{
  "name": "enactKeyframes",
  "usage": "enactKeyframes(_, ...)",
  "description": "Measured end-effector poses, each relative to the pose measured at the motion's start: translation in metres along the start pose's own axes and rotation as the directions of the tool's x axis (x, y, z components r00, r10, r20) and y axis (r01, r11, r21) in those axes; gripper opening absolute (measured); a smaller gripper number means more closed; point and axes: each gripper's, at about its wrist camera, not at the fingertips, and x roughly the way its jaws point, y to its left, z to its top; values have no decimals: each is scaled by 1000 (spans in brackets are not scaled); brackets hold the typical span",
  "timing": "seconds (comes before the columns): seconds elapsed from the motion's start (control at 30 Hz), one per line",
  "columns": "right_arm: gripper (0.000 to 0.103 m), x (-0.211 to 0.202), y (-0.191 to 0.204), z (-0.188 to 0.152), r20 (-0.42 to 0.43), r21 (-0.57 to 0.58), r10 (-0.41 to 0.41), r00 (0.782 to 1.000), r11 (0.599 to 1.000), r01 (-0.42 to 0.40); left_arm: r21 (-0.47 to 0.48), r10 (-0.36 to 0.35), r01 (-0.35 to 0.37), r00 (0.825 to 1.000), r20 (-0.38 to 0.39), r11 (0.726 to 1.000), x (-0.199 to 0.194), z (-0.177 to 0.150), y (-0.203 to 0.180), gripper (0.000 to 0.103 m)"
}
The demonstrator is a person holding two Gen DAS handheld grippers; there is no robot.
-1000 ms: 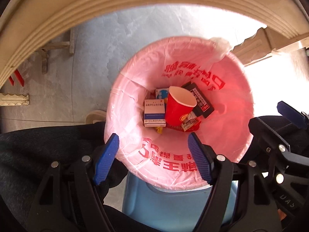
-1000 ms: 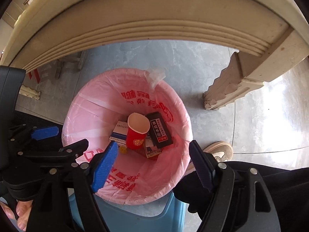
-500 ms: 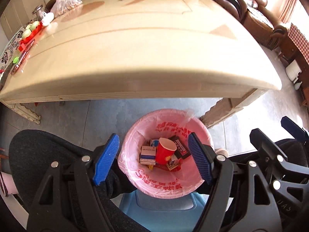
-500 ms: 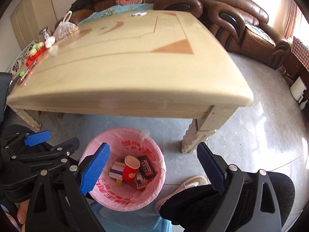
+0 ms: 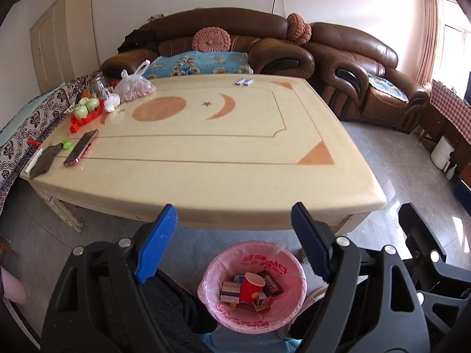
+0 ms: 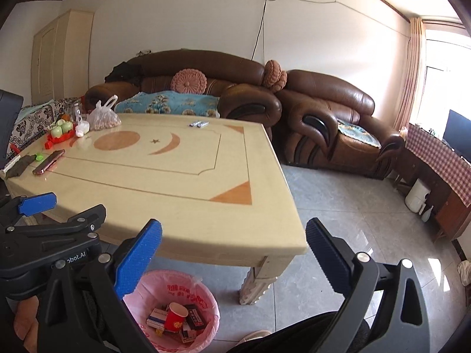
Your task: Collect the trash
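Both your grippers are empty: the left gripper (image 5: 234, 242) and right gripper (image 6: 232, 260) have just been opening and stand spread. The trash sits in the pink-lined bin (image 5: 253, 291) at bottom centre. Next, scan the table (image 5: 206, 147) for leftovers.

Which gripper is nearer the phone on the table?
Left. The left gripper hangs over the table's near edge, closer to the phone; the right gripper sits farther toward the table's right corner.

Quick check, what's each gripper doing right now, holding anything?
Left gripper: open, nothing between its jaws, which have just been opening.
Right gripper: open, empty, jaws have just been opening wide.
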Motion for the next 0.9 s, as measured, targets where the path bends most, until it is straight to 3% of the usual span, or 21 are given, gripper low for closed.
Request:
enactKeyframes(0.13,96,-29,-4,10,72,18,-15,997,1000,14,-4,31,-31,996,78,1000,-31,6,1,88)
enactKeyframes(0.27,96,-53,-6,17,121,27,-33,992,999,30,-6,45,-44,990,133,999,-55,9,0,88)
enactKeyframes(0.4,96,-68,-10,21,128,42,-35,991,999,30,-11,71,-70,987,141,997,-70,11,-3,93)
enactKeyframes(0.9,96,-88,-17,25,152,73,-22,988,997,11,-34,38,-33,986,165,999,-88,13,3,93)
